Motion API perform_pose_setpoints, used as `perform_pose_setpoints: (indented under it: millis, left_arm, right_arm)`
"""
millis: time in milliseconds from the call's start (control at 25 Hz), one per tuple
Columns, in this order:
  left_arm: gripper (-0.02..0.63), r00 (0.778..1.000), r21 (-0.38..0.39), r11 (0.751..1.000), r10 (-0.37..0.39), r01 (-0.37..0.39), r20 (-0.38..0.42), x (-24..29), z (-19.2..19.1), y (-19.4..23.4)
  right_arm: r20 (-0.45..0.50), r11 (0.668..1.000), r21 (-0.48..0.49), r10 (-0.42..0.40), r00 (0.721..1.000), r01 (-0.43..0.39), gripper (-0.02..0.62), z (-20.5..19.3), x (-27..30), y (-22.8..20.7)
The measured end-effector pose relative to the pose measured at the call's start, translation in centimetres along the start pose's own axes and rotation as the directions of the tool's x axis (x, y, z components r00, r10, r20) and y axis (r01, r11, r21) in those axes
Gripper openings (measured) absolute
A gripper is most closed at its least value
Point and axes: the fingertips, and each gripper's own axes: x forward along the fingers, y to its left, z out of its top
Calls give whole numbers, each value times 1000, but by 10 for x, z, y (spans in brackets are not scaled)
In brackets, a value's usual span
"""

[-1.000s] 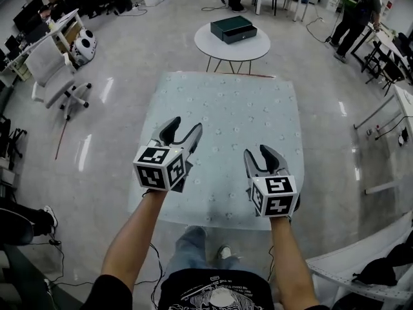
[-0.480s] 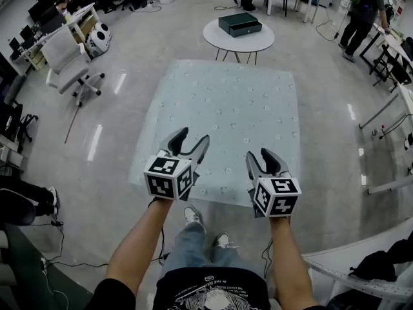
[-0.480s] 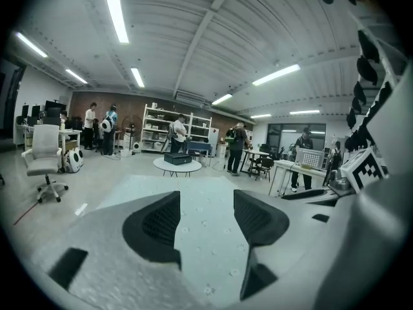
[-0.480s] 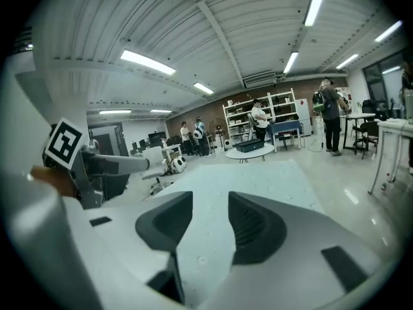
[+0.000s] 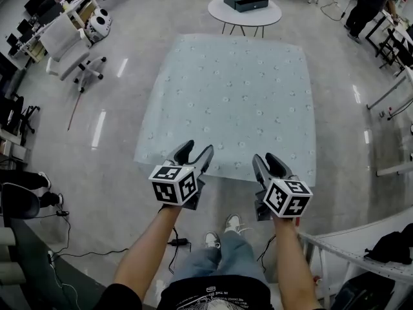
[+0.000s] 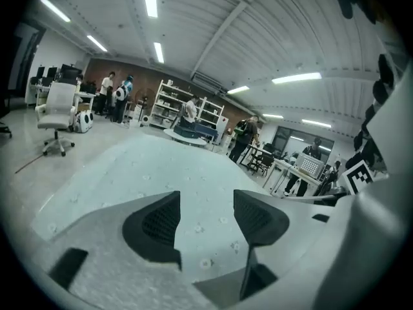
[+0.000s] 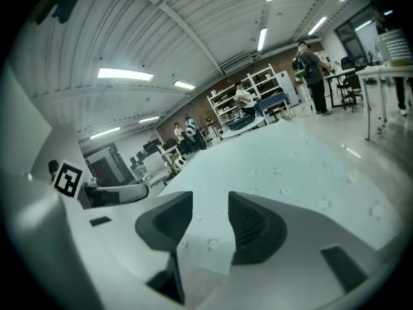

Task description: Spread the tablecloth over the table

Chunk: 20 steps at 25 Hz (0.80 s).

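Observation:
The pale blue tablecloth (image 5: 232,95) with small flower prints lies flat over the table, and its edges hang on all sides. My left gripper (image 5: 195,150) hovers over the cloth's near edge, left of the middle. Its jaws are open, and only the cloth (image 6: 168,166) shows beyond the gap of the left gripper (image 6: 205,215). My right gripper (image 5: 266,159) hovers at the same edge further right, also open. Nothing sits between the jaws of the right gripper (image 7: 210,221), past which the cloth (image 7: 290,166) stretches away.
Behind the covered table stands a round white table (image 5: 255,17) carrying a dark green box (image 5: 246,0). A white office chair (image 5: 71,44) is at the far left. A white table edge (image 5: 352,254) with a black bag (image 5: 393,244) is at the lower right. Cables (image 5: 177,243) lie by my feet.
Both grippers have drawn back toward me, from over the cloth's middle to its near edge. The whole cloth now shows ahead. The jaws stand as before.

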Motion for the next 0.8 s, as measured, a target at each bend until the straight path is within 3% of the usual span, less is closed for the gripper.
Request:
perform_pose_setpoints:
  millis: [440,640,800]
  left_arm:
    - [267,997,-174,985,7,-21,-78,-29,-104,55]
    - [267,997,-281,959,4,-27,-82,-32,-135,69]
    - [268,996,-381,925,-24,-10,-85,-25,-153,74]
  right_arm:
    - [-11,970,240,-38,999,39,181,-93,-11,-20]
    - [-33,954,293,-48,998,56,189,-123,-11,-29]
    - [-36,927,372,-37,999,47,209,-136,-6,-36]
